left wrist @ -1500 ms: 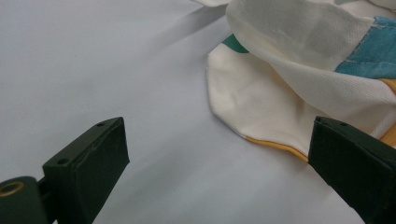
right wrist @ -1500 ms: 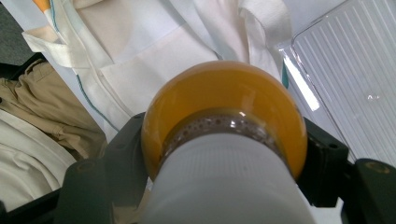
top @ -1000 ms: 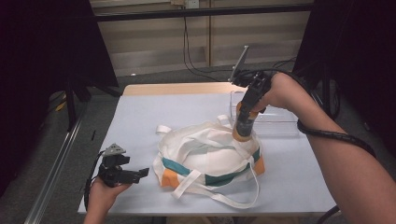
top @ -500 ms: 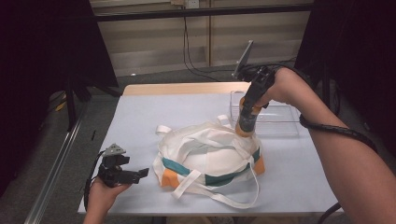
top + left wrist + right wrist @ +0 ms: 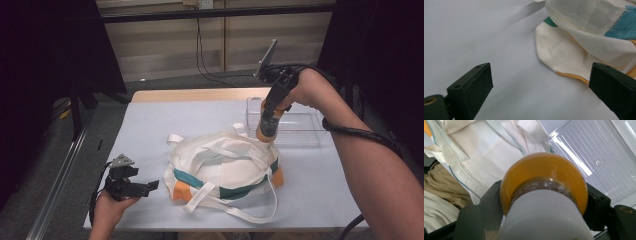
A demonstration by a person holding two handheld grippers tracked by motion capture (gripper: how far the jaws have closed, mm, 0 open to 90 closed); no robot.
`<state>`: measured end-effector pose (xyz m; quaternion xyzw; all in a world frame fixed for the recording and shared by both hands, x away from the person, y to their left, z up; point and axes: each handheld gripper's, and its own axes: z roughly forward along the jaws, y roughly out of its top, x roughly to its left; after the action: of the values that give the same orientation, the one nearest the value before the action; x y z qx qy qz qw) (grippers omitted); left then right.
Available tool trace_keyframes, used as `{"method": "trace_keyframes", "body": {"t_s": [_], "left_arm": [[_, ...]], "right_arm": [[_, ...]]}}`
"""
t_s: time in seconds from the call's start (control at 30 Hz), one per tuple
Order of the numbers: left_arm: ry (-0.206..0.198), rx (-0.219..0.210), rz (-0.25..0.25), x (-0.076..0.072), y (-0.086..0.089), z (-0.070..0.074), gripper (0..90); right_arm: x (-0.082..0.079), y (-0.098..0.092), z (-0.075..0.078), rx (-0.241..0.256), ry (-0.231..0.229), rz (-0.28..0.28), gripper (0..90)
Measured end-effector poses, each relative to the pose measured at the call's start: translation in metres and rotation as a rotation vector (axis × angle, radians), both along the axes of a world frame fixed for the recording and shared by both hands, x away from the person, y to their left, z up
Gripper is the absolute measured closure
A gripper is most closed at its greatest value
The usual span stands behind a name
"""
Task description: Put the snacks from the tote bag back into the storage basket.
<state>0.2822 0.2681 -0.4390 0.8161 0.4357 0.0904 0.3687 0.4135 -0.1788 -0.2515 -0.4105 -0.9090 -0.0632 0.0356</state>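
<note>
Orange bottle (image 5: 266,127) sits clamped by its neck in my right gripper (image 5: 270,114), lifted above the bag's (image 5: 225,167) far edge, beside the clear tray (image 5: 300,125). My left gripper (image 5: 145,187) rests wide open, holding nothing, near the bag.

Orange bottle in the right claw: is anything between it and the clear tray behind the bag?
Nothing visible blocks it. The right claw holds the orange bottle up in the air at the clear tray's near-left corner, above the cloth bag's far edge. The tray's ribbed floor looks bare.
</note>
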Motion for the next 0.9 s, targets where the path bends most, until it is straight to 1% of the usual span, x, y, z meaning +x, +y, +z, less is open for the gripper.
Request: {"method": "trace_keyframes", "body": {"t_s": [0.07,0.1,0.13,0.17,0.27,0.3,0.43,0.53,0.57,0.63,0.67,0.77,0.83,0.87,0.9], "left_arm": [[-0.002,0.000,-0.001,0.000,-0.001,0.000,4.8],[0.001,0.013,-0.008,0.000,0.000,0.000,4.8],[-0.001,0.008,-0.002,0.000,-0.001,0.000,4.8],[-0.002,0.006,0.000,0.000,-0.001,0.000,4.8],[0.003,0.006,-0.004,0.000,-0.001,0.001,4.8],[0.002,0.004,-0.005,0.000,0.000,0.000,4.8],[0.003,0.001,-0.001,-0.001,-0.001,0.000,4.8],[0.002,-0.001,0.000,-0.001,-0.001,0.000,4.8],[0.003,0.008,-0.002,-0.001,-0.001,0.000,4.8],[0.001,0.015,-0.011,-0.001,0.000,0.000,4.8],[-0.001,0.016,-0.008,-0.001,0.000,0.000,4.8],[0.001,0.013,-0.010,-0.001,0.000,0.000,4.8],[0.000,0.004,0.000,-0.001,-0.001,0.000,4.8],[0.002,0.007,-0.002,-0.001,-0.001,0.000,4.8],[0.000,0.019,-0.015,-0.001,0.000,0.000,4.8]], "right_arm": [[0.001,-0.001,0.000,-0.001,-0.003,-0.001,30.2],[0.002,-0.003,0.001,-0.010,-0.005,-0.009,30.2],[0.003,-0.003,0.001,-0.007,-0.001,-0.023,30.2],[0.004,-0.004,0.002,-0.008,0.001,-0.025,30.2],[0.007,-0.006,0.001,-0.010,-0.009,-0.023,30.2],[0.007,-0.006,0.001,-0.010,-0.005,-0.031,30.2],[0.010,-0.008,0.000,-0.014,-0.009,-0.026,30.2],[0.012,-0.008,0.000,-0.011,-0.006,-0.034,30.2],[0.013,-0.008,0.000,-0.016,-0.009,-0.039,30.2],[0.013,-0.008,0.000,-0.016,-0.009,-0.038,30.2],[0.014,-0.009,0.000,-0.015,-0.009,-0.040,30.2],[0.016,-0.010,-0.001,-0.013,-0.009,-0.041,30.2],[0.018,-0.011,-0.001,-0.018,-0.010,-0.043,30.2],[0.018,-0.011,-0.001,-0.018,-0.007,-0.046,30.2],[0.019,-0.012,-0.001,-0.018,-0.012,-0.044,30.2]]}}
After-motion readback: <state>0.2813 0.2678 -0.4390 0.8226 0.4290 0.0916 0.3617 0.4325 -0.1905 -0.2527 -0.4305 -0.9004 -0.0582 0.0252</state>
